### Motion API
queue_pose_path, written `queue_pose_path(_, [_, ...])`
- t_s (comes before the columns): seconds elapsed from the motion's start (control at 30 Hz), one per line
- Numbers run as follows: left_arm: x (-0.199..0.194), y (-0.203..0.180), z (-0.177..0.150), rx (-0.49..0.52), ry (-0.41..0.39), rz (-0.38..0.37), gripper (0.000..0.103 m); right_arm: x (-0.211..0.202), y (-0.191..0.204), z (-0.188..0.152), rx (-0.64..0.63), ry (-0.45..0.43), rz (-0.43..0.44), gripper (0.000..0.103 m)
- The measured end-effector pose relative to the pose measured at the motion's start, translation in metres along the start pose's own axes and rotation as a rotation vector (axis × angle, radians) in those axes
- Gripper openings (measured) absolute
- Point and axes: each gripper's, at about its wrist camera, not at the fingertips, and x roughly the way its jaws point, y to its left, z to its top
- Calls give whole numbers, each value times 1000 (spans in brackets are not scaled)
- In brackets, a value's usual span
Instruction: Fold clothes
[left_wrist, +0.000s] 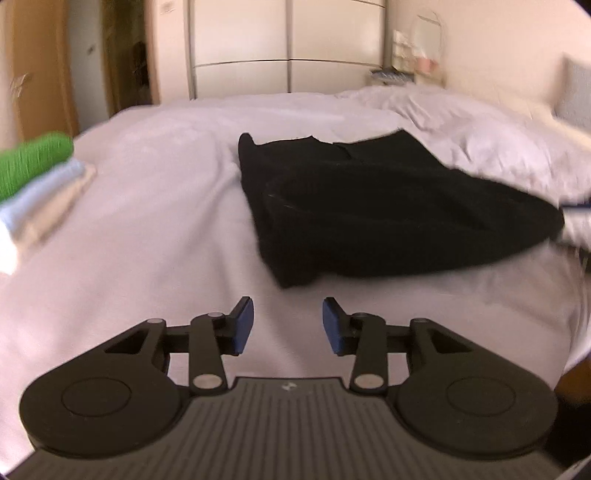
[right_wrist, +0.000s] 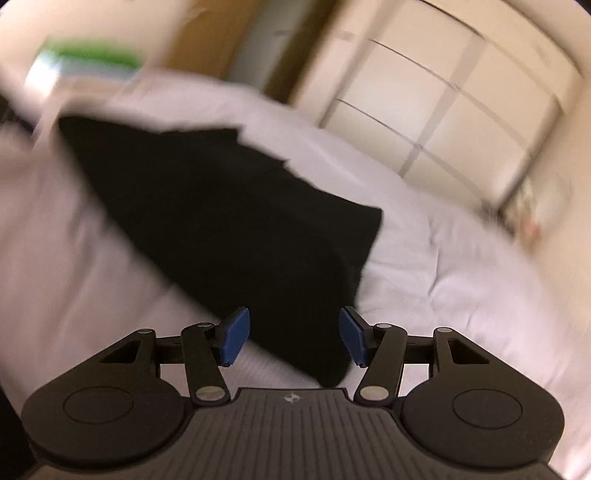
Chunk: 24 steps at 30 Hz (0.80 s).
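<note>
Left wrist shows the black garment (left_wrist: 388, 214) folded on the bed (left_wrist: 147, 240); left gripper (left_wrist: 288, 325) and right gripper (right_wrist: 293, 338) have jaws spread, empty; a careless regrasp could undo the fold.

Folded garment (left_wrist: 388, 206) flat on the bed (left_wrist: 147, 229), just ahead and right of the left hand-held gripper (left_wrist: 288, 326); stack of folded clothes (left_wrist: 37, 184) at the bed's left edge, well apart; wardrobe (left_wrist: 288, 44) behind the bed.
</note>
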Motion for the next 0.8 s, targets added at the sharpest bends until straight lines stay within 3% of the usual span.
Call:
queue_pose_path(0.07, [8, -4, 1, -44, -34, 45, 36, 10, 20, -3, -121, 15, -61, 56])
queue_pose_path(0.13, [16, -3, 4, -92, -56, 60, 27, 22, 29, -5, -165, 21, -102, 56])
queue_pose_path(0.17, [20, -1, 6, -115, -62, 48, 11, 25, 31, -6, -178, 18, -110, 55])
queue_pose_path(0.2, [21, 0, 8, -119, -70, 19, 8, 28, 33, -7, -191, 16, -119, 54])
queue_pose_path(0.23, [20, -1, 10, -90, -86, 4, 7, 31, 35, -9, -211, 12, -119, 50])
queue_pose_path(0.33, [8, 5, 24, 38, -151, -102, 6, 40, 36, -14, -307, -9, -84, 19])
queue_pose_path(0.4, [-7, 16, 40, 197, -168, -181, 6, 38, 26, -12, -349, -30, -47, 12])
queue_pose_path(0.5, [-14, 26, 52, 529, -61, -199, 6, 31, -4, -6, -359, -51, -12, 9])
queue_pose_path(0.6, [11, 41, 33, 673, 184, -208, 0, 30, -24, -3, -323, -9, 67, 9])
queue_pose_path(0.67, [29, 46, -1, 767, 316, -140, 0, 32, -15, -7, -356, 28, 124, 11])
queue_pose_path(0.73, [23, 51, -9, 694, 268, -111, 0, 34, -3, -13, -387, 63, 142, 14])
queue_pose_path(0.8, [8, 56, 6, 482, 195, -140, 1, 32, -1, -15, -349, 69, 126, 19])
